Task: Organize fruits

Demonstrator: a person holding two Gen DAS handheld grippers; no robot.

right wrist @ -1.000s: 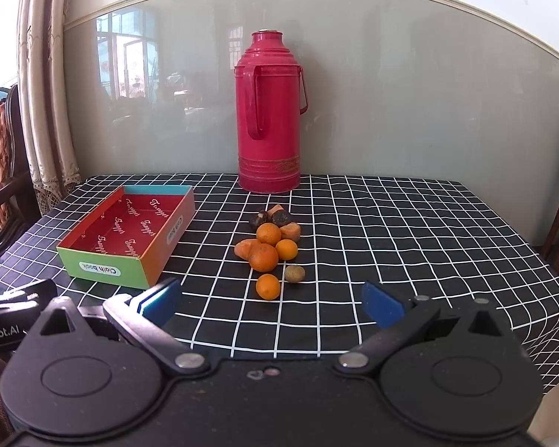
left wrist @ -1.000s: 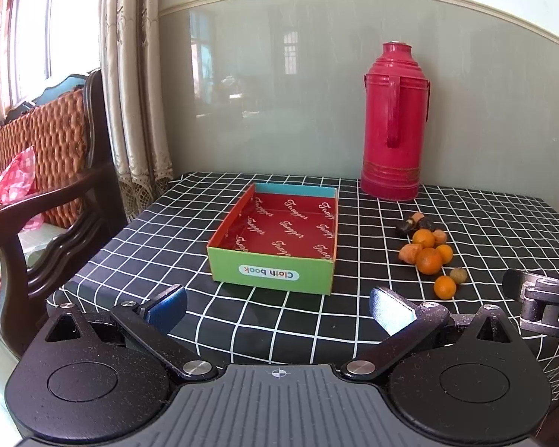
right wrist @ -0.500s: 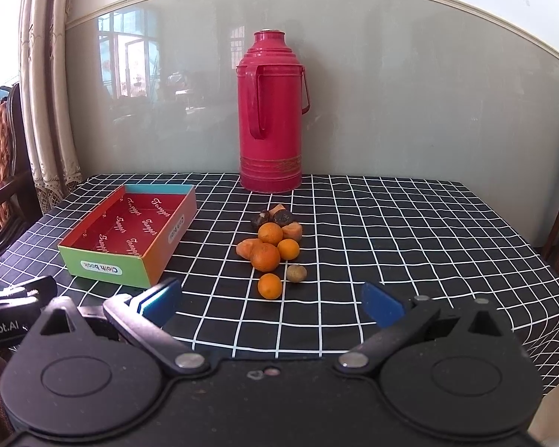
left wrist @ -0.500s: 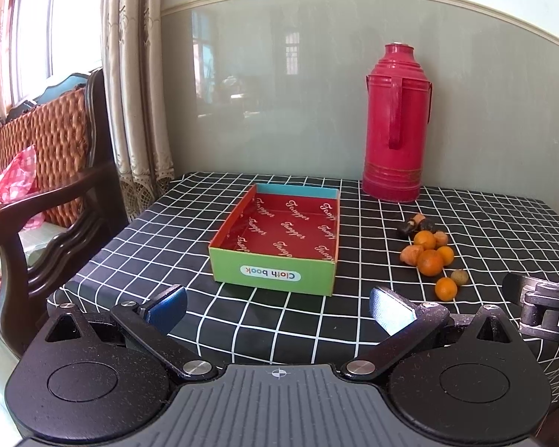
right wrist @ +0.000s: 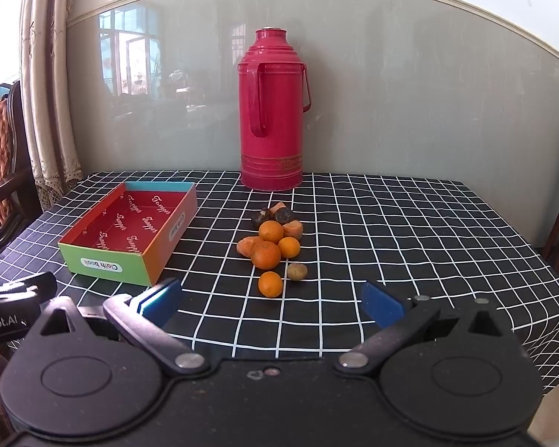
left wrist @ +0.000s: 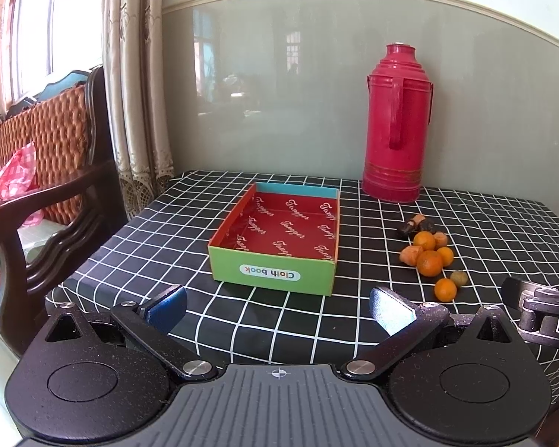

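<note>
Jaws: both grippers released, holding nothing.
Change: almost none since before; fruits (right wrist: 270,247) untouched beside box (right wrist: 130,231).
Meaning: organizing not started.

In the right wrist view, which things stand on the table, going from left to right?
Red-lined box → pile of small fruits → bare checked tablecloth. The red thermos overlaps the fruits in this order, so it is left out.
</note>
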